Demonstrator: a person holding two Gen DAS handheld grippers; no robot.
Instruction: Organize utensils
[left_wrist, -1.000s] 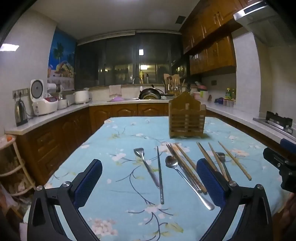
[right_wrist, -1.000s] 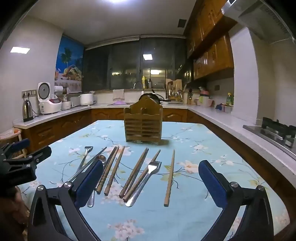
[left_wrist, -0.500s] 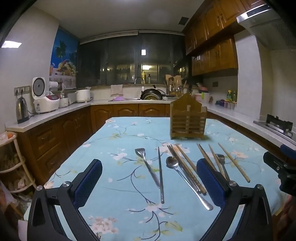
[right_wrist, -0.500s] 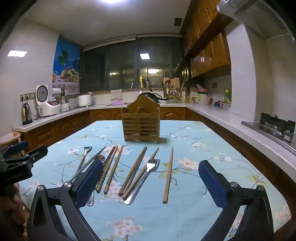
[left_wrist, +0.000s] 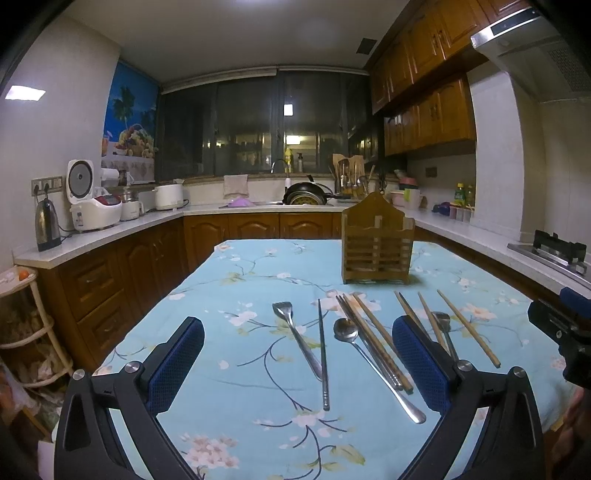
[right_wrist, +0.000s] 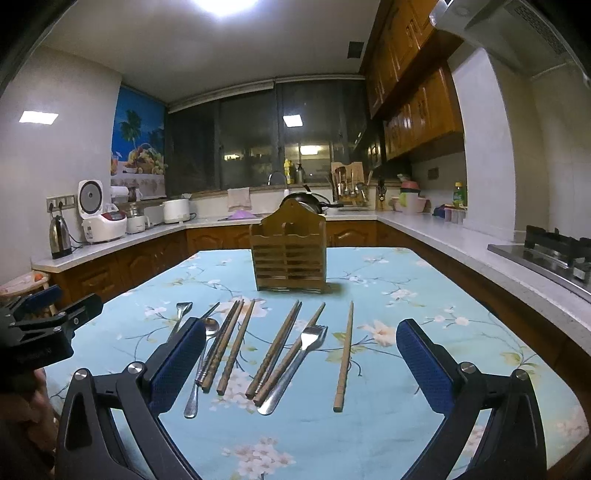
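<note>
A wooden slatted utensil holder (left_wrist: 376, 251) (right_wrist: 289, 254) stands upright on the blue floral tablecloth (left_wrist: 240, 295). In front of it lie a metal fork (left_wrist: 297, 339), a metal chopstick (left_wrist: 323, 354), a spoon (left_wrist: 369, 362), several wooden chopsticks (left_wrist: 380, 343) (right_wrist: 273, 347) and a second fork (right_wrist: 295, 362). My left gripper (left_wrist: 299, 365) hovers open above the fork and metal chopstick. Over the chopsticks and the second fork, my right gripper (right_wrist: 301, 365) is open too. Neither holds anything.
Wooden cabinets and white counters run around the table, with a kettle (left_wrist: 47, 229), rice cooker (left_wrist: 92, 203) and a stove (right_wrist: 554, 251) at the right. A wire rack (left_wrist: 22, 332) stands at the left. The other gripper shows at each view's edge.
Both cameras have tilted slightly upward and risen a little; the utensils and holder lie as before. Both grippers stay open.
</note>
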